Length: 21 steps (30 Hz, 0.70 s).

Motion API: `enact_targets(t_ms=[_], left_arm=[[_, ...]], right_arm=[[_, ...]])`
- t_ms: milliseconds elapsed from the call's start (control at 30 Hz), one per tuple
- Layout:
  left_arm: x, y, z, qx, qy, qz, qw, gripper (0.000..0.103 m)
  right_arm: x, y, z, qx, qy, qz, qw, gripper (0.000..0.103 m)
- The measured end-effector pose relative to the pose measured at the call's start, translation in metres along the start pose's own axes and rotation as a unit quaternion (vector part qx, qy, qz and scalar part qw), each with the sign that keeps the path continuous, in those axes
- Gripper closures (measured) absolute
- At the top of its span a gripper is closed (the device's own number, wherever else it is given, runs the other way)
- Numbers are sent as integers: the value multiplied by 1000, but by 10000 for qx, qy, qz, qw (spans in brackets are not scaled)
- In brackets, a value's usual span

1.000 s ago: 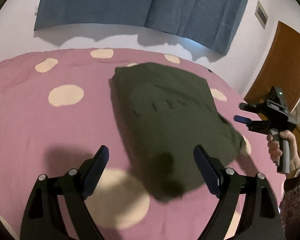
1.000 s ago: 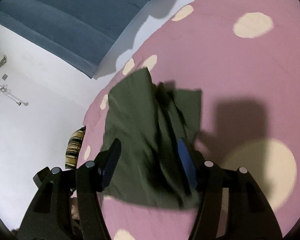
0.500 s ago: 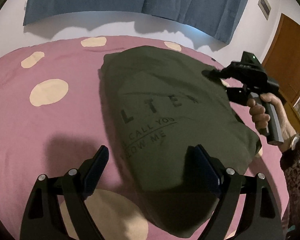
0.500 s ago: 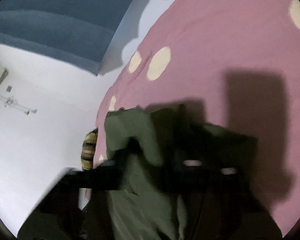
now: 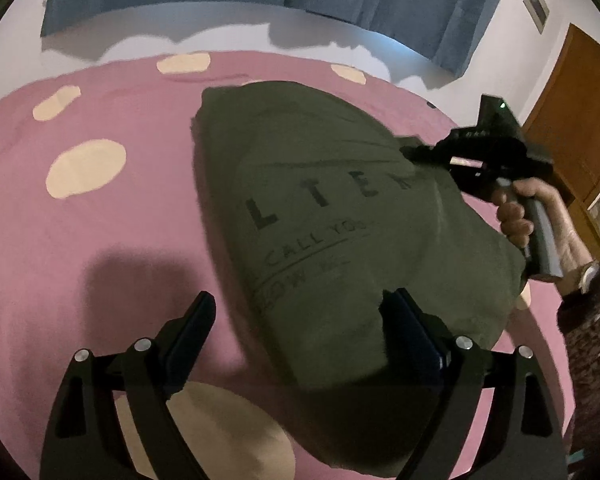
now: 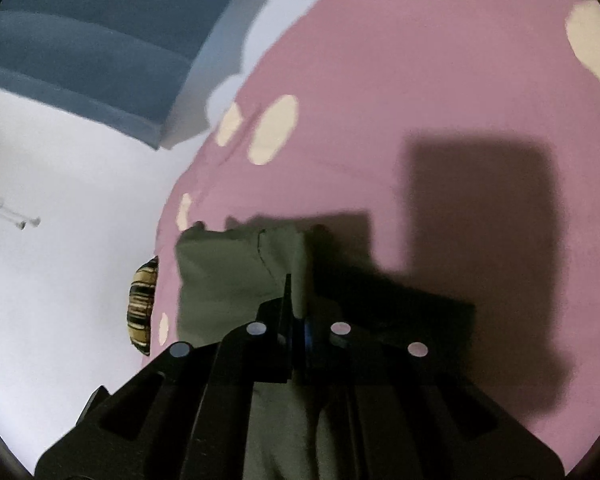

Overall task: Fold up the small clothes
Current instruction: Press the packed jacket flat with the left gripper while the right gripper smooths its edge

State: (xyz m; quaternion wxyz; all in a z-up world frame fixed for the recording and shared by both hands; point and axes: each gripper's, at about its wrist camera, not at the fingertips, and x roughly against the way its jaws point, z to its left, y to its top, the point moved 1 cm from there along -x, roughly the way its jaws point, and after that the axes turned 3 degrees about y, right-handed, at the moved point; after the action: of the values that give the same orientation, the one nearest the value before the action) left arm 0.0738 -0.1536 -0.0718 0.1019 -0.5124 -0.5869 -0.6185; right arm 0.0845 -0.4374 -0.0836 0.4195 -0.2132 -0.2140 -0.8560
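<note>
Two black two-finger grippers work over one olive-green cotton T-shirt (image 5: 340, 216) lying folded on a pink bedspread (image 5: 100, 208) with large cream dots. Right gripper (image 6: 296, 312): jaws have just been closing and now stand together, pinching a fold of the shirt's edge between its blue pads; the cloth rises in a soft ridge past the fingertips. In the left wrist view it bites the shirt's far right edge, a hand (image 5: 532, 216) wrapped round its grey handle. Left gripper (image 5: 300, 320): jaws wide apart, nothing clamped; its right finger lies over the shirt's near edge, its left finger over bare bedspread, contact unclear. Shirt surface is matte, lightly creased, with dark printed lettering. Blue curtain (image 5: 380, 0) hangs on the white far wall; brown wooden door (image 5: 580, 112) at far right.
</note>
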Motion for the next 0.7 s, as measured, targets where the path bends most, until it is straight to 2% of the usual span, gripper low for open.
enact_targets(t_ms=[133,233,500,600,667,700], left_arm=[[-4,-1,2,26,-73,46,10000,13],[-5,-2,1,23,-69,37,10000,13],[-7,-1,3,58,-111,35,9999,13],[-6,0,3,15,-71,28,10000,13],[-5,1,1,-60,-23,-5,10000,13],[-5,1,1,-79,-18,-15,10000,13]], right_arm=[[-12,-1,-27,-375,-44,104,9992,101],[-14,-5,-42,-597,164,68,9981,102],[-12,-11,-41,-680,248,-107,9973,101],[-5,-13,-38,-725,226,-296,9967,95],[4,-16,-39,-797,235,-407,9957,81],[13,-19,-41,-856,228,-493,9948,77]])
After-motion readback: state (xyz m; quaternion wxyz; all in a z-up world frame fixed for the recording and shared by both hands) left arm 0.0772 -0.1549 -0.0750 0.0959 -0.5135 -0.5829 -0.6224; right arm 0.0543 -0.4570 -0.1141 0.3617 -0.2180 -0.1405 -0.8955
